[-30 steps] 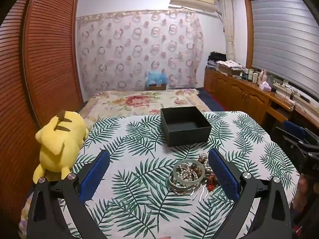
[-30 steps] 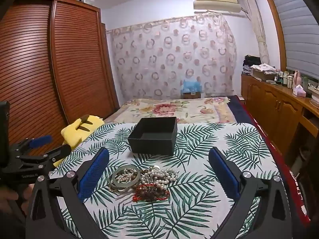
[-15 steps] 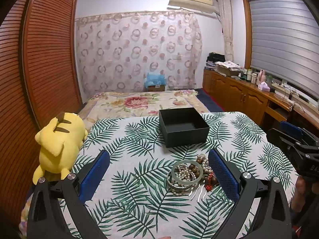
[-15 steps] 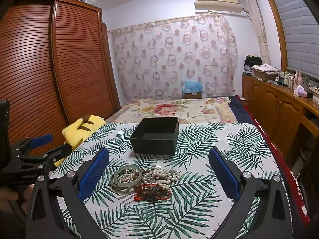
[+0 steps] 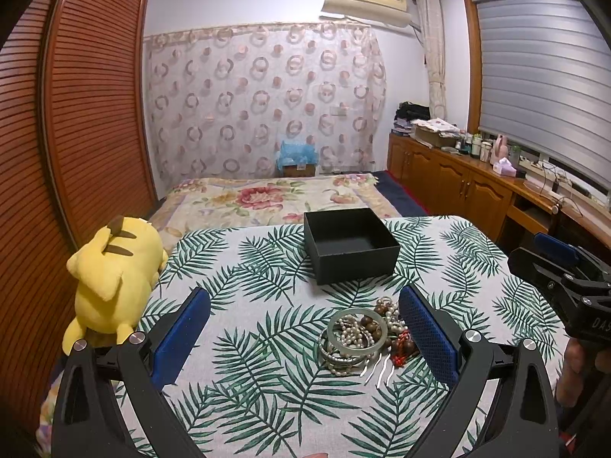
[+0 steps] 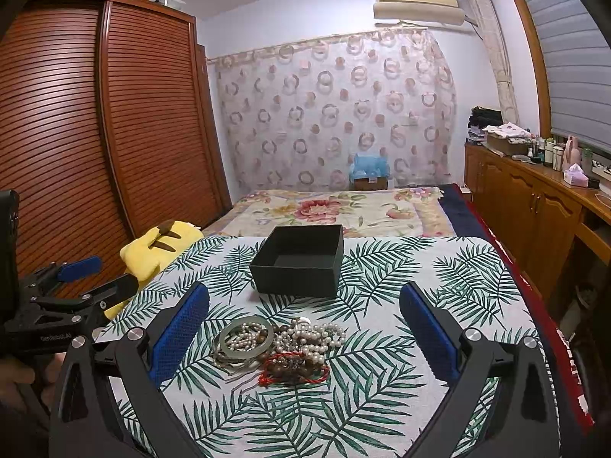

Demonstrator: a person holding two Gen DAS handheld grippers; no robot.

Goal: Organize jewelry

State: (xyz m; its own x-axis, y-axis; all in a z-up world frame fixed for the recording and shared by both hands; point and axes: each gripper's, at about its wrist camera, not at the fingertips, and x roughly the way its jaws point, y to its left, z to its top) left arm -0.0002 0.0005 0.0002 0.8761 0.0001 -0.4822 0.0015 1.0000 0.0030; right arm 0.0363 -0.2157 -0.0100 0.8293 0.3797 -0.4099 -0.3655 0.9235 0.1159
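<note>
Jaws of both tools stand spread wide with nothing between the blue textured pads: the left gripper [image 5: 303,337] and right gripper [image 6: 303,330] each hang above a leaf-print cloth [image 6: 401,400]. Between the right gripper's pads, and just inside the left one's right pad, lies the jewelry heap [image 6: 277,345]: a smooth pale bangle [image 5: 357,330], pearl strands, brown wooden beads, a red cord, so tangled that single pieces are hard to separate. Only the left view shows thin silvery prongs [image 5: 378,372] at the heap's near edge. Beyond the jaws sits an open, matte black box [image 6: 301,261], apart from the heap. A yellow plush toy [image 5: 110,282] is whole in the left view, half hidden in the right.
</note>
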